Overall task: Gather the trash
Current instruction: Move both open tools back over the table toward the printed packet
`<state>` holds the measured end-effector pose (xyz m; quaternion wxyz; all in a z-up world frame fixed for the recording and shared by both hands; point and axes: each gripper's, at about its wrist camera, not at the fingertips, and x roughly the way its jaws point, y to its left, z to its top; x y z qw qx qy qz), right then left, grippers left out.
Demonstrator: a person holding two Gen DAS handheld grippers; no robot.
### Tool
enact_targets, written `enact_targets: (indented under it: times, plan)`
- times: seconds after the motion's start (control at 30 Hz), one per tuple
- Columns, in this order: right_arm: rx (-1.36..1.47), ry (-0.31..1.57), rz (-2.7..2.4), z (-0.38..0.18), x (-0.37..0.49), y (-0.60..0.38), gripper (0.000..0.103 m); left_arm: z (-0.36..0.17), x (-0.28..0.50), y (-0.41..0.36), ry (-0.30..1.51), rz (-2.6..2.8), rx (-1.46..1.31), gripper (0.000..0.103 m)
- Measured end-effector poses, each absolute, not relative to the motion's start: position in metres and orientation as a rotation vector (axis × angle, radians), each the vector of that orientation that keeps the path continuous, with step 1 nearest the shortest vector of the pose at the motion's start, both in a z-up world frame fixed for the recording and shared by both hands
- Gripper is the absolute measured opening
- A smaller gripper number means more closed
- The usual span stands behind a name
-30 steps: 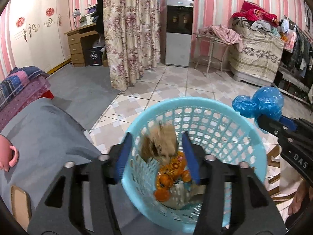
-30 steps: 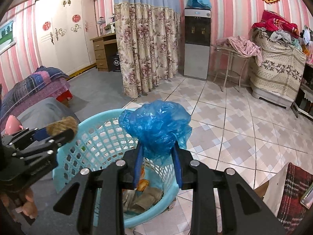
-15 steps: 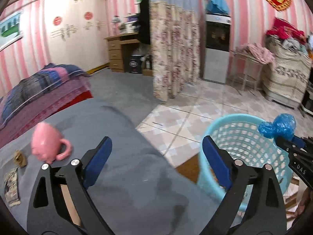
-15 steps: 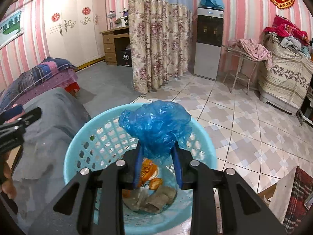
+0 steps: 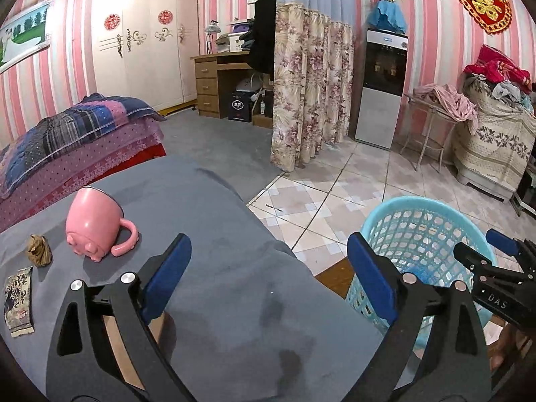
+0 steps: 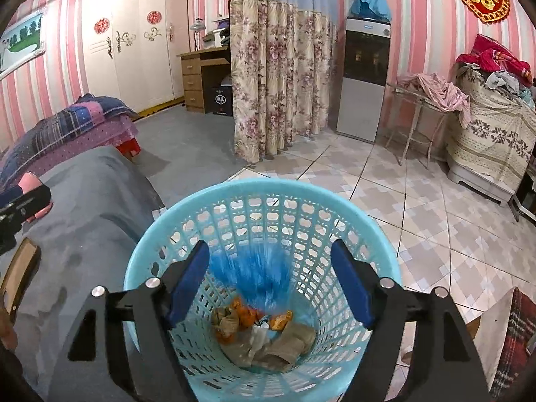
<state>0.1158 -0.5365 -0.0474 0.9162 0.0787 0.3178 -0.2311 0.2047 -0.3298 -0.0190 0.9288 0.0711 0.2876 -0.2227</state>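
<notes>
A light blue plastic basket (image 6: 335,201) stands on the floor beside the grey-covered table (image 5: 234,284); it also shows in the left wrist view (image 5: 432,221). My right gripper (image 6: 269,284) is open above the basket. A blue plastic bag (image 6: 254,271) is falling, blurred, between its fingers onto brown and orange trash (image 6: 261,338) in the basket. My left gripper (image 5: 268,281) is open and empty over the table. A brown crumpled scrap (image 5: 39,250) and a printed packet (image 5: 18,296) lie on the table at the left.
A pink mug (image 5: 93,224) lies tipped on the table beside the scrap. A bed with a plaid blanket (image 5: 67,140) is at the far left. A floral curtain (image 5: 308,87), a water dispenser (image 5: 382,87) and piled clothes (image 5: 495,77) stand behind on the tiled floor.
My right gripper opened and let go of the blue bag, which drops into the basket. My left gripper, having released the brown scrap into the basket, swung left over the table.
</notes>
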Motion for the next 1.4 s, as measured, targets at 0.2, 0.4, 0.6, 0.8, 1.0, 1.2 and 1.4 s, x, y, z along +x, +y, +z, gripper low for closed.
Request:
enact_targets:
  times: [0.2, 0.4, 0.6, 0.8, 1.0, 1.2, 1.4]
  plan:
    - [0.149, 0.666, -0.476, -0.047, 0.118, -0.534, 0.089, -0.021, 0.203, -0.330, 0.596, -0.464, 0.144, 0.091]
    - [0.177, 0.635, -0.466, -0.042, 0.116, -0.532, 0.089, -0.017, 0.198, -0.320, 0.589, -0.460, 0.133, 0.091]
    - [0.170, 0.608, -0.426, -0.033, 0.116, -0.516, 0.090, -0.008, 0.191, -0.291, 0.577, -0.431, 0.103, 0.095]
    - [0.108, 0.597, -0.356, -0.027, 0.121, -0.479, 0.090, -0.001, 0.182, -0.247, 0.570, -0.368, 0.091, 0.097]
    - [0.012, 0.590, -0.266, -0.025, 0.130, -0.428, 0.090, 0.000, 0.174, -0.191, 0.573, -0.288, 0.083, 0.097]
    - [-0.023, 0.589, -0.148, -0.026, 0.138, -0.379, 0.090, -0.012, 0.166, -0.126, 0.603, -0.181, 0.061, 0.097]
    - [-0.065, 0.615, -0.084, -0.035, 0.146, -0.340, 0.090, -0.024, 0.157, -0.065, 0.631, -0.071, 0.037, 0.097]
